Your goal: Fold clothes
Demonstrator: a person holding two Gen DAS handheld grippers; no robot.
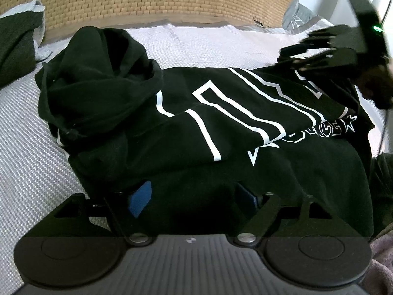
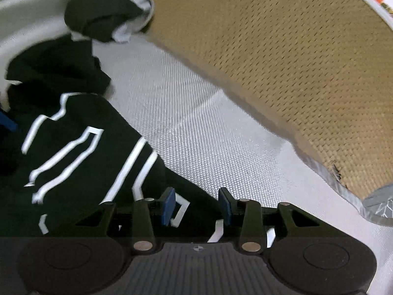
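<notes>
Both jaws stood wide, the left gripper [image 1: 191, 194] over the hoodie's [image 1: 221, 132] near hem and the right gripper [image 2: 196, 204] at its far-right edge, gripping nothing visible, while white sheet [image 2: 196, 127] lay bare toward the woven headboard [image 2: 294, 61], a blurred dark bundle [image 2: 103, 17] beyond.

Hoodie [image 1: 221, 127]: black matt knit cloth, soft, with smooth flat white print. Sheet [image 1: 24, 147] beneath it: white woven cloth, coarse visible weave, faint sheen. Mat [image 1: 147, 0]: tan woven fibre, rough, matt. Left gripper [image 1: 194, 196]: matt black plastic, blue matt pads [image 1: 140, 199], bright metal pivot pins, ribbed grey housing. Right gripper [image 2: 197, 204]: same finish.
</notes>
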